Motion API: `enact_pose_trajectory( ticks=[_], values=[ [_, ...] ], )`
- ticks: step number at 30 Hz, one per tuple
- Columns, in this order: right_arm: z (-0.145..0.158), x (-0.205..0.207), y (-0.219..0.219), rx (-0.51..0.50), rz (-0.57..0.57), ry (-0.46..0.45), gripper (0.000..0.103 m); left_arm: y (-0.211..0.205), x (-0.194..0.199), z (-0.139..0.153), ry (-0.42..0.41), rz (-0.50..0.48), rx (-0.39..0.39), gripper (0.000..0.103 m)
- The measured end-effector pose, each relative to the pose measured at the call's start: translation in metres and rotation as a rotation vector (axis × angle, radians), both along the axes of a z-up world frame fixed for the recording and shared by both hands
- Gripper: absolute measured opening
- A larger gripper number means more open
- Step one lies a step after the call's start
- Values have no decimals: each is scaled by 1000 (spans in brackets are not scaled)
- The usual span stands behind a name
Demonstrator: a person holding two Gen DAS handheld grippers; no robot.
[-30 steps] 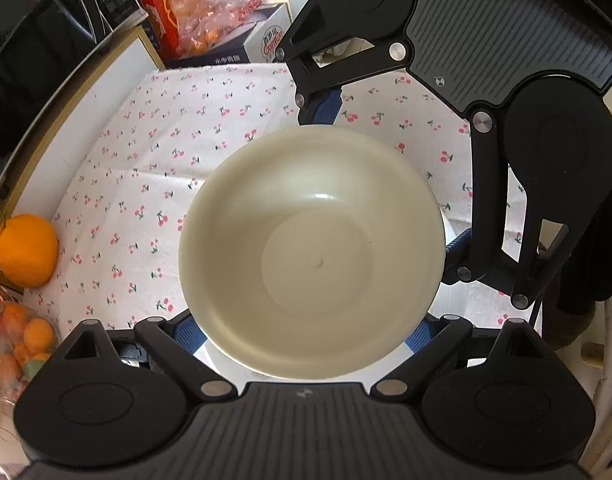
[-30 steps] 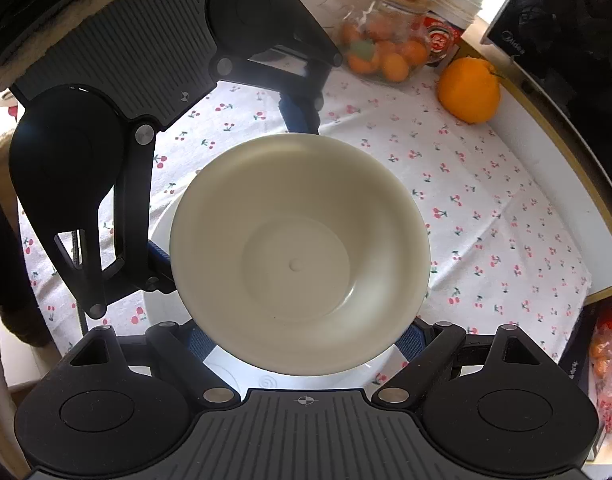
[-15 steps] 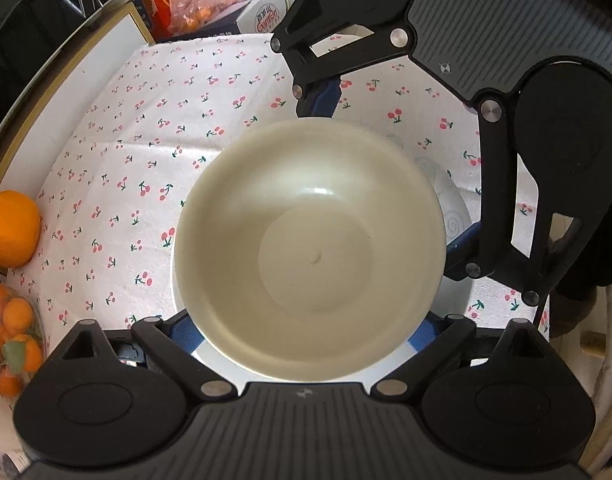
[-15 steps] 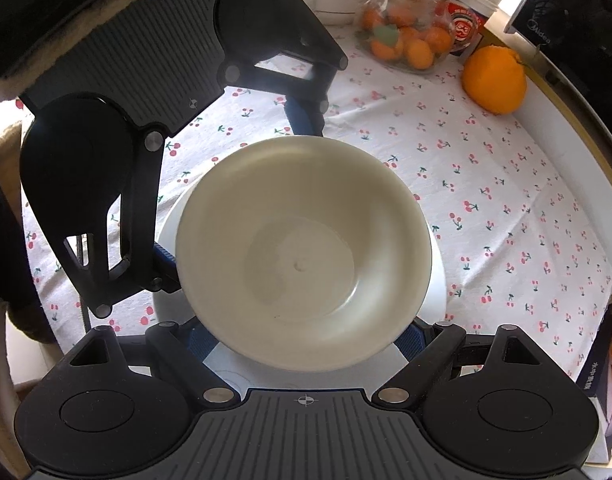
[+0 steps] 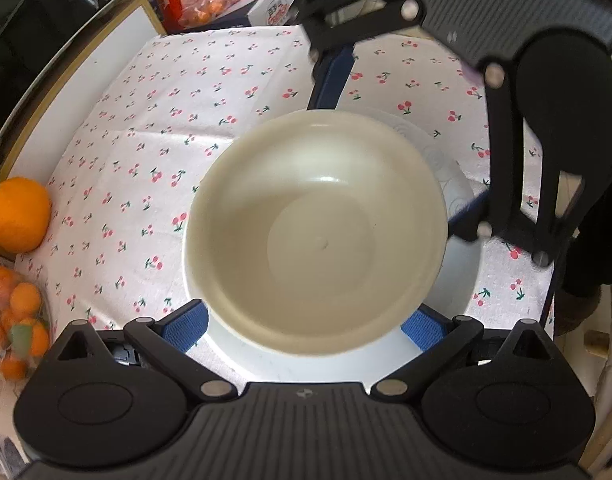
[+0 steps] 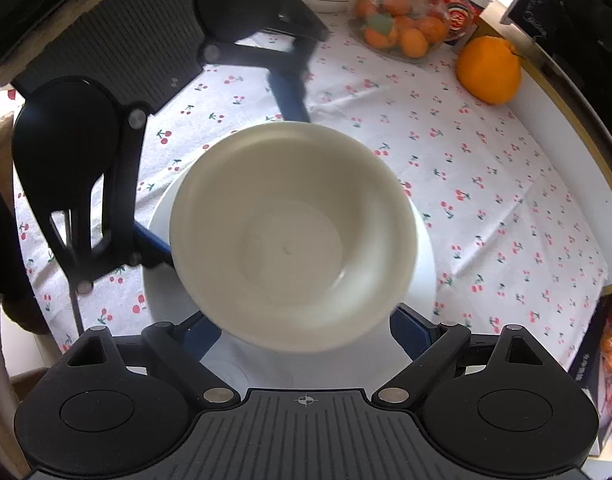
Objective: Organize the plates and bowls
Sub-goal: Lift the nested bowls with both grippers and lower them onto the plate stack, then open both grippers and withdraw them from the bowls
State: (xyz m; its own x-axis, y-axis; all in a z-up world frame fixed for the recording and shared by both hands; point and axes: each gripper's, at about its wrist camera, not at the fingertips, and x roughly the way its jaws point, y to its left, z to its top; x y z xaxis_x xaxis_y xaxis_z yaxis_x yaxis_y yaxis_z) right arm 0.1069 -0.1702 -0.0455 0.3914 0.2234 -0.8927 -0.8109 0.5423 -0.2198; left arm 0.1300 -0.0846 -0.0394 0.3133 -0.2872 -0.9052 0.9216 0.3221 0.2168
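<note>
The bowl [image 5: 317, 232] looks like smooth cream plastic with a soft sheen. The plate [image 5: 457, 188] beneath is glossy white. A matt cotton-like cloth [image 5: 166, 152] with printed cherries covers the surface. Both grippers show matt black ribbed plastic, metal pins and rough blue pads [image 5: 419, 326].

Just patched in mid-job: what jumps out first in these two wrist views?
A glossy cream round bowl fills the centre of both views, flanked by both grippers' blue-padded fingers and sitting over a white plate. Beneath lies a white cherry-print tablecloth, with a big orange fruit at its edge.
</note>
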Motion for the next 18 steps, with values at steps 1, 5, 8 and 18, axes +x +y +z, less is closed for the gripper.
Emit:
enact_pose_trajectory(
  ticks=[1,5,8,18],
  values=[
    [2,-1,-2,-18,-8,-1,92,2,0,1,0,7,-2,102],
    [15,-9,-14,-14,-36,-19,92,10,-5,10,-18,36,-14,102],
    [26,-17,-24,23,-80,-43,92,18,-12,19,-39,68,-35,102],
    [44,-53,-48,233,-287,-76,92,28,-45,34,-95,282,-151,102]
  ],
)
